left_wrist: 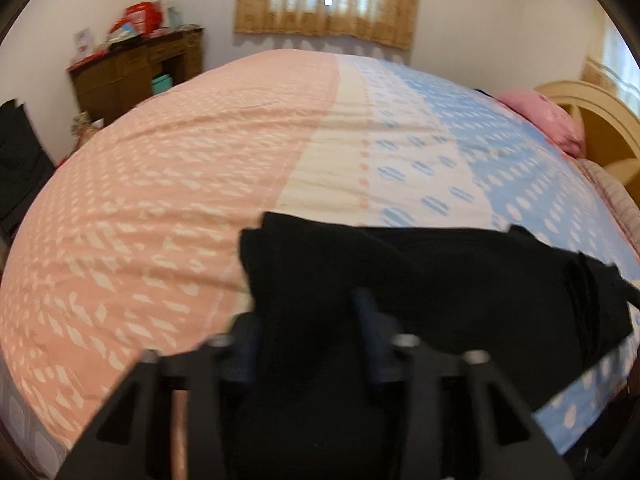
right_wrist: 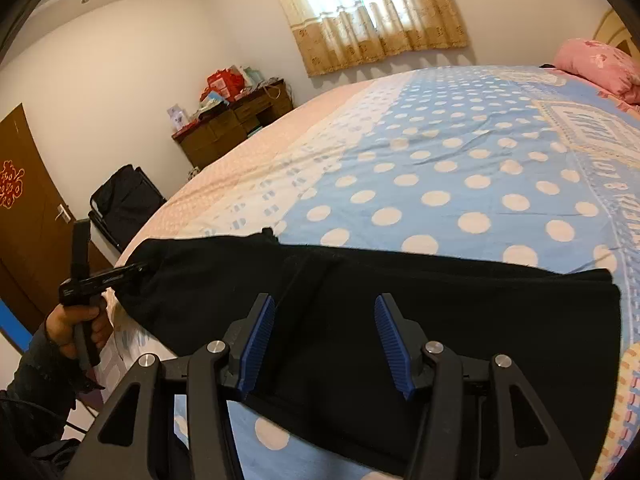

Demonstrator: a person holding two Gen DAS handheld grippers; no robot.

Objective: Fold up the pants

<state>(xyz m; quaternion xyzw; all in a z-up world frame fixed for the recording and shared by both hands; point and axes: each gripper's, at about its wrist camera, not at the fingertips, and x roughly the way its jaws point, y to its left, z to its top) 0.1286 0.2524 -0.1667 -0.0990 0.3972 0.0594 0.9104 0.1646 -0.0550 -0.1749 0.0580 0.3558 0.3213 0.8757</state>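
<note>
Black pants (left_wrist: 440, 280) lie folded along the near edge of the bed, and they also show in the right wrist view (right_wrist: 460, 320). My left gripper (left_wrist: 310, 308) is open, its blue-padded fingers (left_wrist: 366, 308) spread over the left end of the pants. In the right wrist view the left gripper (right_wrist: 136, 270) is at the pants' left end, held by a hand. My right gripper (right_wrist: 324, 316) is open just above the pants' middle, with blue pads (right_wrist: 260, 344) on either side and nothing between them.
The bed (right_wrist: 460, 168) has a pink and blue polka-dot sheet. A pink pillow (right_wrist: 600, 64) lies at the headboard end. A wooden desk (right_wrist: 236, 124) with clutter stands by the wall. A black chair (right_wrist: 124, 200) and a brown door (right_wrist: 24, 216) are at the left.
</note>
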